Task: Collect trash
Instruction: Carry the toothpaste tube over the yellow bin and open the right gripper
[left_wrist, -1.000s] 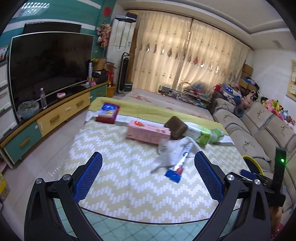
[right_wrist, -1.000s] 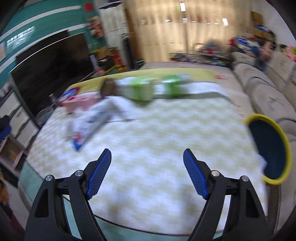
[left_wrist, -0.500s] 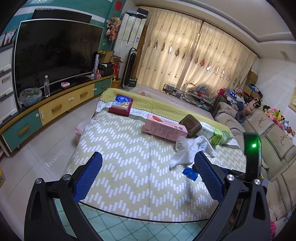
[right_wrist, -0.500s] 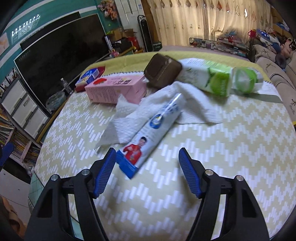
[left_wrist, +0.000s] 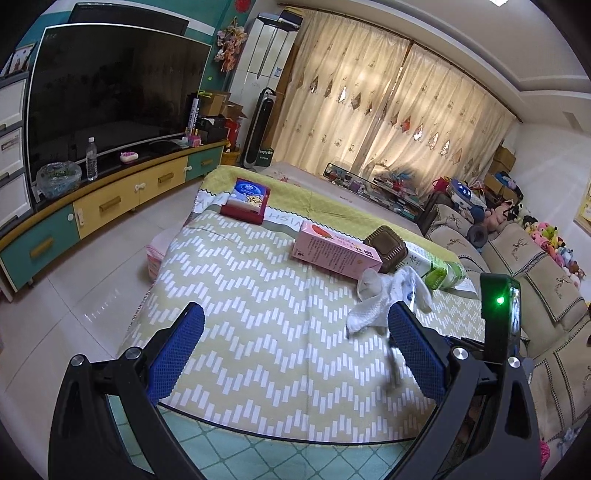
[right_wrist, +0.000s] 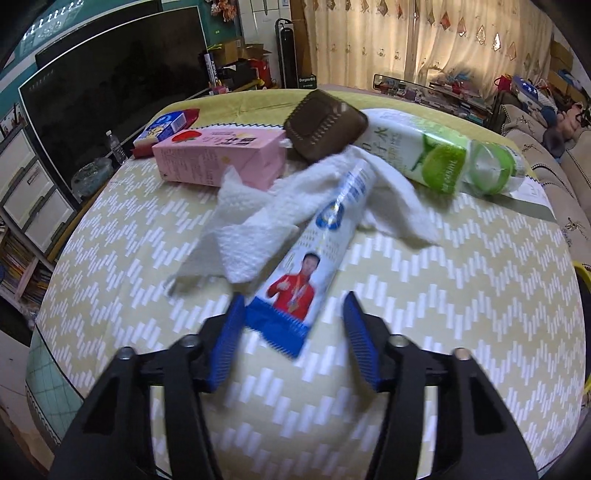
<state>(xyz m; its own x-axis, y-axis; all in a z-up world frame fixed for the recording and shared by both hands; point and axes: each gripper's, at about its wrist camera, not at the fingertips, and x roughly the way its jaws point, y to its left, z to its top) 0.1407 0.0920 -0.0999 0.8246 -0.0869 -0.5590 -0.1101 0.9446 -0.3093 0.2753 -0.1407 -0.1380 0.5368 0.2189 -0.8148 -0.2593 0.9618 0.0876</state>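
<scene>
Trash lies on a table with a yellow-and-white zigzag cloth (right_wrist: 461, 295). A blue-and-white wrapper (right_wrist: 314, 258) with a man in red lies across a crumpled white tissue (right_wrist: 251, 229). Behind them are a pink carton (right_wrist: 218, 155), a brown square tub (right_wrist: 325, 125) and a green-labelled bottle (right_wrist: 436, 151). My right gripper (right_wrist: 293, 332) is open, its jaws on either side of the wrapper's near blue end. My left gripper (left_wrist: 291, 343) is open and empty over the table's near edge; the tissue (left_wrist: 384, 299) and pink carton (left_wrist: 336, 254) lie ahead to its right.
A red-and-blue box (left_wrist: 247, 201) lies at the table's far left. A TV and a low cabinet (left_wrist: 110, 199) line the left wall. A sofa (left_wrist: 535, 266) runs along the right. A yellow-rimmed bin edge (right_wrist: 581, 269) shows at the table's right.
My right gripper has moved forward and down onto the wrapper, its jaws now around the near end. My left gripper has drifted left and back a little.
</scene>
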